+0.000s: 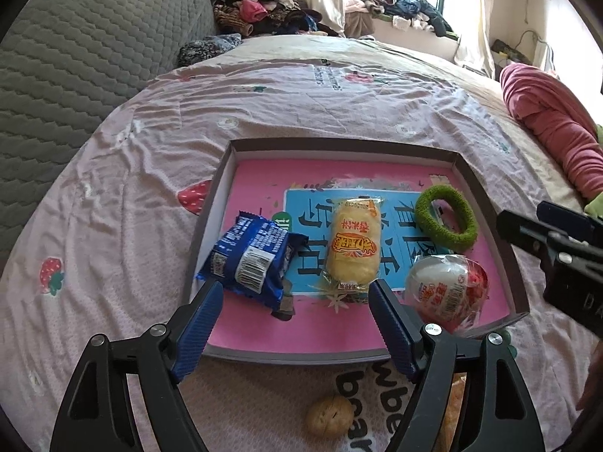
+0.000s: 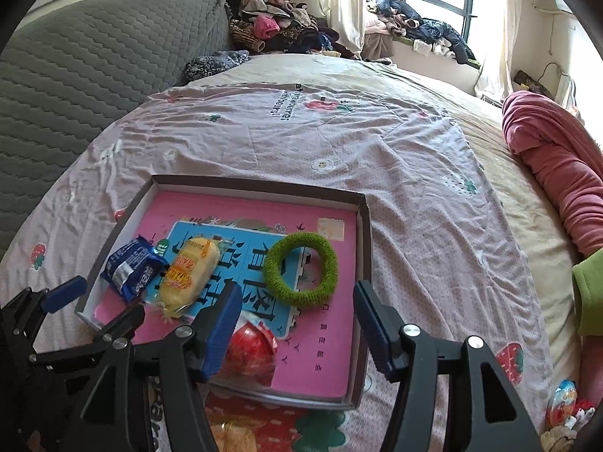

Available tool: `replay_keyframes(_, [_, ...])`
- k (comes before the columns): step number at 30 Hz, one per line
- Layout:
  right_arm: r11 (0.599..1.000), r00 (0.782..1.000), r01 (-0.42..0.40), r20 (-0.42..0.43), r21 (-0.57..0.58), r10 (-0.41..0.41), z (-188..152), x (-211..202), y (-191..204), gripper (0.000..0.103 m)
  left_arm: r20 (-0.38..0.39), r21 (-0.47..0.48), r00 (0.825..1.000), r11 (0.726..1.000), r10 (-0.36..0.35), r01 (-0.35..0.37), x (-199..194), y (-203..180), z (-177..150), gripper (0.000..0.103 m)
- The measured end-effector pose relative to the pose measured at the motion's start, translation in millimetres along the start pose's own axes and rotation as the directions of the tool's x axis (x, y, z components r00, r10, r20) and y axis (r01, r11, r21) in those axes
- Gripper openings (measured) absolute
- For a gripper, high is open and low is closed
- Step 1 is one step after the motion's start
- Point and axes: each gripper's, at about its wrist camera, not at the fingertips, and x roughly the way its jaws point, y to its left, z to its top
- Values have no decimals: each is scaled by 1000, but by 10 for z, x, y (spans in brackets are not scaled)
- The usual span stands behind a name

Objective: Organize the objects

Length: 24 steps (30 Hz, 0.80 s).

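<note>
**Four items boxed, a few still loose on the bed**

Left claw [image 1: 296, 293] hovers at the near rim of the box [image 1: 339, 147], fingers apart, nothing between them. Blue packet [image 1: 250, 260] lies just ahead, partly propped on the box's left wall, tilted, not flat inside.

Right claw [image 2: 297, 301] also spread wide and empty, over the near right part of the box [image 2: 264, 184].

Inside the box, left to right:
- blue packet, at the left wall
- yellow cake [image 1: 352, 246] in clear wrap, touching or just beside the packet
- green ring [image 1: 446, 218], toward the far right
- red-and-white egg [image 1: 446, 293] in wrapper, near right corner

Loose on the bed [image 1: 132, 173]:
- walnut [image 1: 328, 416], just outside the near wall
- orange wrapped item [image 2: 230, 435] near the walnut; too hidden to identify
- second egg [image 2: 563, 403] and small bits beside it, well apart from the box at far right

Judgement: well along, not finished. Assuming the box is the collecting spot, what remains is gathering the walnut, the orange item and the far egg. Packet may want nudging fully in.
</note>
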Motion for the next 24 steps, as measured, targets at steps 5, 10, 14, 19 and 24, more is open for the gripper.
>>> replay_keyframes(5, [1000,1000,-14,-2,18,14,-42,-103,4,65,-6,3,1000,1000,-9,9,-124,33,19,84])
replay_keyframes(10, [999,1000,-19,4,27,19,-70,-235,7,76,-6,4,1000,1000,-17,17,-266,56,18,84])
replay_keyframes(14, [999,1000,-21,20,36,20,-85,-366,6,84,-8,8,1000,1000,-24,24,-375,72,-3,84])
replay_keyframes(19, [999,999,-26,28,43,25,-116,-500,16,92,-14,10,999,999,-35,35,-486,97,-32,85])
replay_keyframes(24, [998,999,-26,41,50,24,-146,-658,28,96,-7,17,999,999,-43,44,-641,123,-57,85])
